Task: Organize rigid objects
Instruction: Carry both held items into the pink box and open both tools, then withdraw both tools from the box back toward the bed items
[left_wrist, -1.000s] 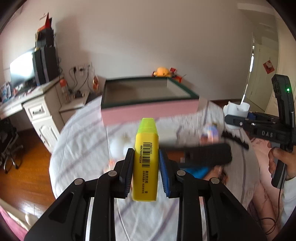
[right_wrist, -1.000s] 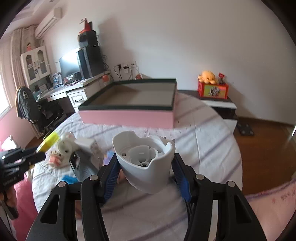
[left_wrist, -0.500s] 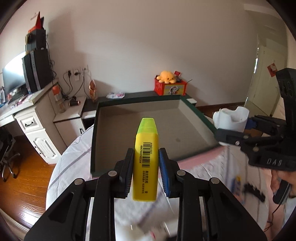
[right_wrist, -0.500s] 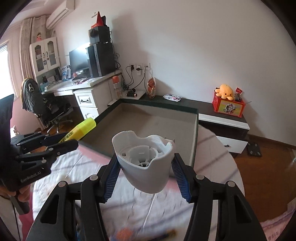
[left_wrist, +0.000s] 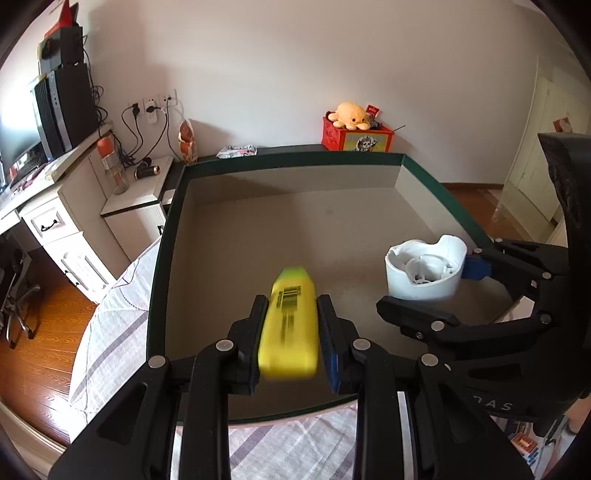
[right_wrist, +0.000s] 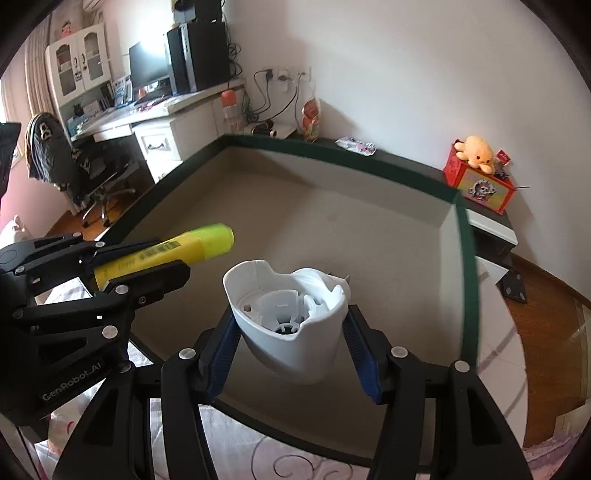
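My left gripper (left_wrist: 291, 306) holds a yellow highlighter (left_wrist: 290, 325) over the near part of the open box (left_wrist: 295, 229), a wide tray with a dark green rim and beige floor. The highlighter is blurred and looks tilted down; its grip seems loosening. In the right wrist view the highlighter (right_wrist: 166, 253) pokes out of the left gripper (right_wrist: 147, 258) at the left. My right gripper (right_wrist: 291, 332) is shut on a white plastic cup-shaped part (right_wrist: 288, 314), held above the box floor (right_wrist: 332, 236). That part (left_wrist: 424, 269) also shows at the right in the left wrist view.
The box lies on a round table with a striped cloth (left_wrist: 110, 332). Behind it stand a low dark shelf with a red box and orange plush toy (left_wrist: 351, 118), a white desk with monitor and speakers (left_wrist: 55, 110), and an office chair (right_wrist: 55, 147).
Both grippers moved forward and down over the box, closer together. The highlighter has tipped and blurred between the left fingers, which look slightly wider apart.
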